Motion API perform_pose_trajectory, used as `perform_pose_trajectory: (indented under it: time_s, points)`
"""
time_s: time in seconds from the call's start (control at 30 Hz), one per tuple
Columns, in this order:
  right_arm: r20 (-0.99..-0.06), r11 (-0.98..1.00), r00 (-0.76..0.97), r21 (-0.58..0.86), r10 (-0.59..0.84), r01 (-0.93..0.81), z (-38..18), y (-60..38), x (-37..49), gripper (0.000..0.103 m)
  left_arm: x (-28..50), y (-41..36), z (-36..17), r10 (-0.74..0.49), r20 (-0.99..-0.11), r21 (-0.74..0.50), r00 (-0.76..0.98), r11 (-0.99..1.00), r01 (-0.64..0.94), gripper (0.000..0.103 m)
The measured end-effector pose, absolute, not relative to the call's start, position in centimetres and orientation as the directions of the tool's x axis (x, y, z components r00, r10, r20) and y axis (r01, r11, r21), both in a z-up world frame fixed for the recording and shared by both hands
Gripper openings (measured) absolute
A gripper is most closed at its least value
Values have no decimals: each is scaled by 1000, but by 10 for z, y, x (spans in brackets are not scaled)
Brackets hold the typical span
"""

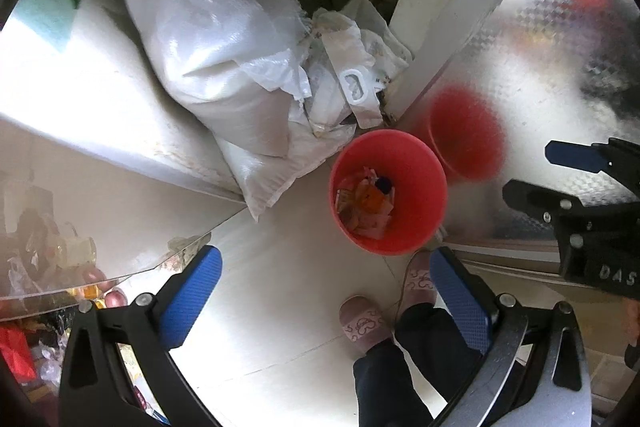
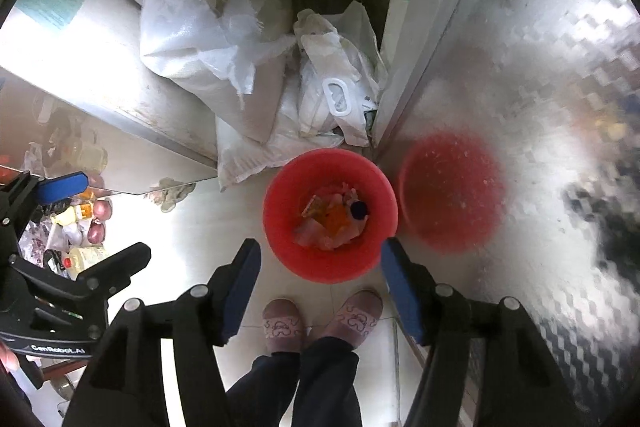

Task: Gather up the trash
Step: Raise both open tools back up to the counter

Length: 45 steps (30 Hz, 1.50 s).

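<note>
The red bin (image 2: 330, 215) stands on the pale tiled floor (image 2: 200, 227), tucked into the corner where the shiny metal door (image 2: 520, 87) meets the open cabinet, a spot that keeps it out of the walkway yet within reach of anyone standing over it. Inside lies the trash (image 2: 332, 223): crumpled orange and pink wrappers with a small dark round cap near the far side, settled at the bottom, well below the rim. The right gripper (image 2: 320, 291) hangs almost straight above the near rim, pointing down, its blue pads spread wide with nothing between them, which suits a drop made from above so that a piece falls inside, not beside the bin. The left gripper (image 1: 324, 303) is likewise wide and empty, held a little to one side over the floor, apparently out of the way of the other hand. The person's slippered feet (image 2: 320, 319) are planted just short of the bin, toes towards it, so both arms can reach over it without leaning. The red blur on the metal door is the bin's reflection. Behind the bin, white woven sacks (image 1: 208, 67) and a crumpled bag with a plastic handle (image 1: 354, 87) slump against the cabinet edge, touching or nearly touching the bin's far side; I cannot tell which. To the left a glass tabletop (image 1: 120, 227) juts out, with bottles and onions (image 2: 100, 219) stored below it. Whether more loose trash waits down there is hard to say, since the clutter is blurred.
</note>
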State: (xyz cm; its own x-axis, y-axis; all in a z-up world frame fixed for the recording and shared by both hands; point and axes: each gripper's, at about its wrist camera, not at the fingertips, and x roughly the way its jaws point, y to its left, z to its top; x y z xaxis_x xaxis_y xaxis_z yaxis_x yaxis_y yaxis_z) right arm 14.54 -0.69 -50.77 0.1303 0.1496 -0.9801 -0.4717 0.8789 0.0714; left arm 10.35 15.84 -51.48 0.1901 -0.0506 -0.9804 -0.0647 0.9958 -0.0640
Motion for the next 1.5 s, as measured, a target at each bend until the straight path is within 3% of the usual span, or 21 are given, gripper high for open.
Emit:
perform_pose_trajectory:
  time_s: [0.1, 0.23, 0.5, 0.93, 1.5]
  points:
    - [-973, 865, 155, 73, 170, -496, -483, -3, 135, 75, 92, 163, -486, -41, -979, -59, 202, 995, -86, 103]
    - [-967, 852, 163, 87, 197, -516, -438, 1, 121, 78, 77, 166, -433, -30, -975, -51, 219, 995, -91, 103]
    - [-914, 826, 279, 97, 295, -556, -305, 0, 88, 102, 48, 174, -300, 17, -945, -23, 326, 993, -120, 103]
    - [-807, 872, 502, 30, 310, -489, -159, -31, 75, 102, 61, 158, -151, -42, -842, -71, 537, 997, -33, 103]
    - [-759, 953, 616, 22, 212, -301, -107, -92, 115, 102, 149, 90, -87, -168, -782, -59, 600, 979, 198, 103]
